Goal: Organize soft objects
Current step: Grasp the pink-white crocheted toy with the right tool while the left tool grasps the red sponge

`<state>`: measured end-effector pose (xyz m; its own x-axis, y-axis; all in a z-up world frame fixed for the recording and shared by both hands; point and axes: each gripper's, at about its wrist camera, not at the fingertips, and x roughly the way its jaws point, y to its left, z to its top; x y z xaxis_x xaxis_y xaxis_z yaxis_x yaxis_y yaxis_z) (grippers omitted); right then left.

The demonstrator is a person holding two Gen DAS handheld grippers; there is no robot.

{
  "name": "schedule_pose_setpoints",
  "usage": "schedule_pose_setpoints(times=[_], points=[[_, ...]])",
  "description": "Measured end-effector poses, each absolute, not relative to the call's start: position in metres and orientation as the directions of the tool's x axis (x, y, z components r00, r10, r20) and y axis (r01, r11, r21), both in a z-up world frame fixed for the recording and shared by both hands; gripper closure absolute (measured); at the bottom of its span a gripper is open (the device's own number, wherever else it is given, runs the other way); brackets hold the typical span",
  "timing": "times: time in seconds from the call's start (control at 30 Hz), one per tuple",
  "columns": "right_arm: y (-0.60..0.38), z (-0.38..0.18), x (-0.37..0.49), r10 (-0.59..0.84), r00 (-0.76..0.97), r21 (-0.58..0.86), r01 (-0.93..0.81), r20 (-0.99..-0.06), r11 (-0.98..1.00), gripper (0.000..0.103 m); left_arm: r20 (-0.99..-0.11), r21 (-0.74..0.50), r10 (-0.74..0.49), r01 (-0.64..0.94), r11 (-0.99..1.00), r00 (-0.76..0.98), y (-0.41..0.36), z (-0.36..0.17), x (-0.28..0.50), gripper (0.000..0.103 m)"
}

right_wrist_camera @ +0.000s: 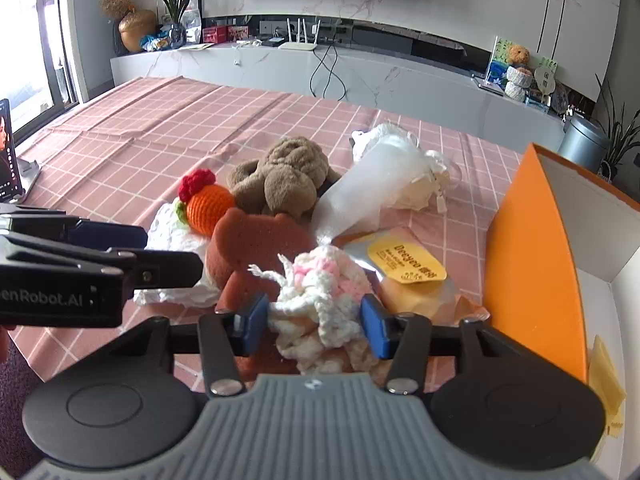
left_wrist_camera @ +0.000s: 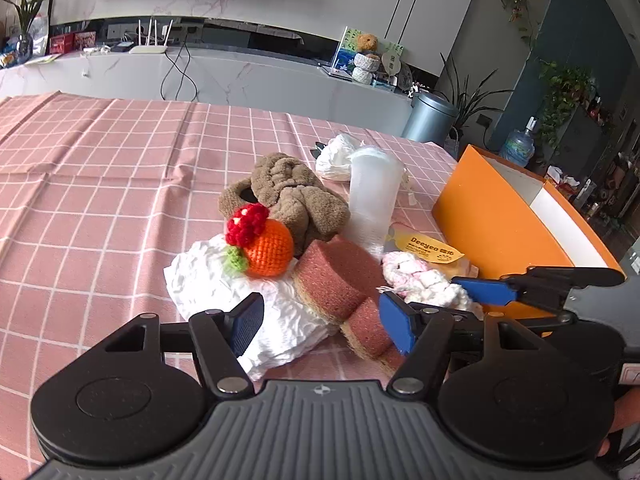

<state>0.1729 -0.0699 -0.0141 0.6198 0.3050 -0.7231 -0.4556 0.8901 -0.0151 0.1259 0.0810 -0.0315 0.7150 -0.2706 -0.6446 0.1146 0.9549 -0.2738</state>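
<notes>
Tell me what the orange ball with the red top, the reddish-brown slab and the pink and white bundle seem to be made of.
Orange ball with the red top: crocheted yarn, matte; stitch rows show. Reddish-brown slab: likely sponge, with a porous, grainy face and a tan fibrous layer at the edge. Pink and white bundle: chunky knitted yarn, fuzzy, with loose strand ends; it sits between the right gripper's blue pads.

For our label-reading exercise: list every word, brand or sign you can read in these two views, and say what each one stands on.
"Deeyeo" on the yellow label of the clear packet.
"enRobot.AI", its start cut off by the picture's edge, on the left gripper body.
Smaller print under "Deeyeo": too small to read.
Round sign on the far counter: blurred, unreadable.
Phone screen at left: no legible text.
</notes>
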Motion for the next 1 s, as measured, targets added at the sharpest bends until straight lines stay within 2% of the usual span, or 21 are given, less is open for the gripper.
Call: schedule_pose_setpoints(times=[0.1,0.2,0.37,0.43,0.67,0.77,0.83,0.87,1.0], points=[[-0.07,-0.014,0.171,0.309,0.62,-0.02,-0.464,-0.721,0.886,0.07,-0.653,-0.305,-0.291,0.109,0.946,0.7,0.079,-0.032,0.126,0.025],[-0.076,-0.007,0.171,0.321,0.618,-0.001,-0.462,-0.717,0.887,0.074,-0.656,-0.356,-0.322,0.096,0.93,0.682,0.077,-0.034,0.127,0.025],[-0.096,-0.004,0.178,0.347,0.588,0.1,-0.411,-0.731,0.906,0.075,-0.671,-0.415,-0.354,0.065,0.907,0.651,0.069,-0.042,0.135,0.025],[-0.098,-0.004,0.179,0.349,0.584,0.11,-0.405,-0.733,0.908,0.075,-0.679,-0.431,-0.358,0.047,0.901,0.641,0.066,-0.046,0.139,0.033],[-0.106,-0.01,0.182,0.347,0.572,0.143,-0.371,-0.743,0.918,0.076,-0.722,-0.449,-0.34,-0.034,0.893,0.603,0.062,-0.062,0.149,0.033],[-0.109,-0.013,0.183,0.366,0.554,0.178,-0.363,-0.748,0.915,0.076,-0.714,-0.474,-0.348,-0.053,0.879,0.608,0.063,-0.067,0.15,0.033],[-0.108,-0.014,0.182,0.365,0.557,0.174,-0.366,-0.746,0.914,0.076,-0.704,-0.485,-0.36,-0.044,0.873,0.612,0.062,-0.067,0.15,0.043],[-0.108,-0.014,0.182,0.367,0.556,0.176,-0.367,-0.746,0.913,0.076,-0.697,-0.492,-0.371,-0.033,0.87,0.614,0.062,-0.067,0.15,0.054],[-0.108,-0.013,0.181,0.369,0.555,0.177,-0.369,-0.745,0.912,0.076,-0.691,-0.485,-0.365,-0.025,0.874,0.624,0.059,-0.064,0.147,0.056]])
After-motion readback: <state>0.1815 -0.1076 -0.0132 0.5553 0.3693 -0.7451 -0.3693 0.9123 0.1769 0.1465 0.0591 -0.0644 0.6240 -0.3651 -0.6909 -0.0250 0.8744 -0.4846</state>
